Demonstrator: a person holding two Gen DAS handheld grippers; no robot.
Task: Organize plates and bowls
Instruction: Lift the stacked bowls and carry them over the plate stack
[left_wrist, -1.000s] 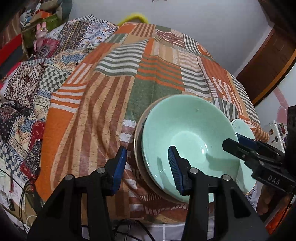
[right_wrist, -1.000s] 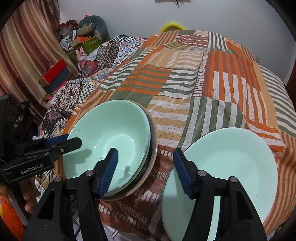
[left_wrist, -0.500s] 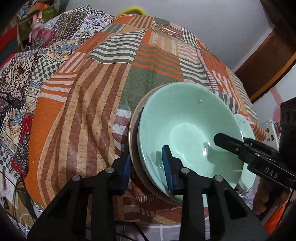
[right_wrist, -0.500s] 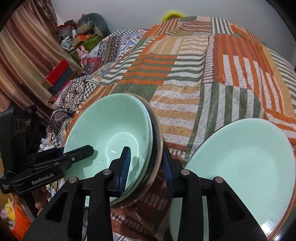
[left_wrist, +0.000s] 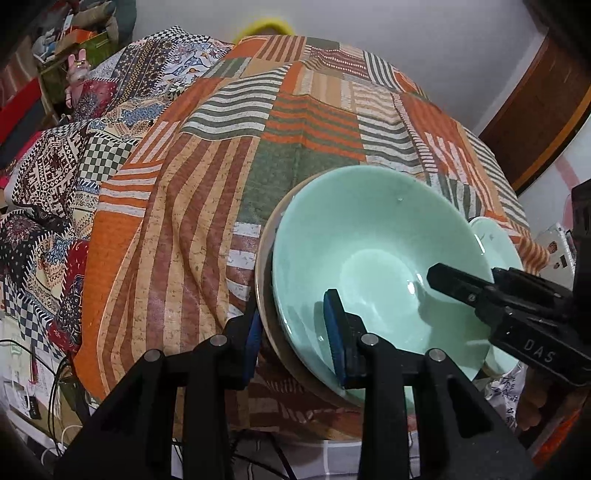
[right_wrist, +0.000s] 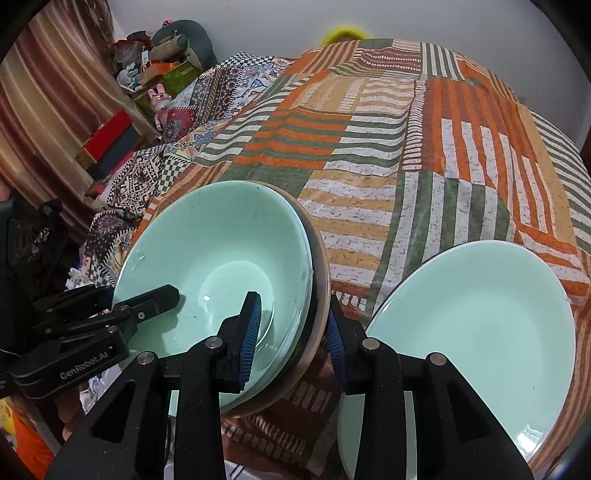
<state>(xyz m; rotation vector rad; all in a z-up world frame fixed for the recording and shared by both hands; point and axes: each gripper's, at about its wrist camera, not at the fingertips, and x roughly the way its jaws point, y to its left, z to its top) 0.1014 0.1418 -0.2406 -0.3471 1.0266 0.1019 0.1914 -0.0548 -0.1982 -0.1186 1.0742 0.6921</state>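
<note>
A mint green bowl (left_wrist: 369, 240) sits nested in a wider brown-rimmed dish (left_wrist: 264, 258) near the front edge of the striped cloth. My left gripper (left_wrist: 293, 334) is shut on the stack's left rim, one pad inside the bowl and one under the dish. From the opposite side my right gripper (right_wrist: 293, 332) is shut on the same bowl (right_wrist: 221, 236) and dish rim (right_wrist: 323, 273). Each gripper also shows in the other's view: the right gripper (left_wrist: 461, 284) and the left gripper (right_wrist: 147, 299). A flat mint green plate (right_wrist: 480, 314) lies just right of the stack.
An orange, green and white striped cloth (left_wrist: 295, 122) covers the surface. A patterned quilt (left_wrist: 74, 166) spreads to the left, with cluttered shelves (right_wrist: 110, 144) beyond it. Cables (left_wrist: 37, 369) hang below the front edge. A wooden door (left_wrist: 535, 110) stands at the right.
Both grippers stood open astride the stack's rim a second ago. Their jaws have since closed onto the rim from either side, and have held there since half a second ago.
</note>
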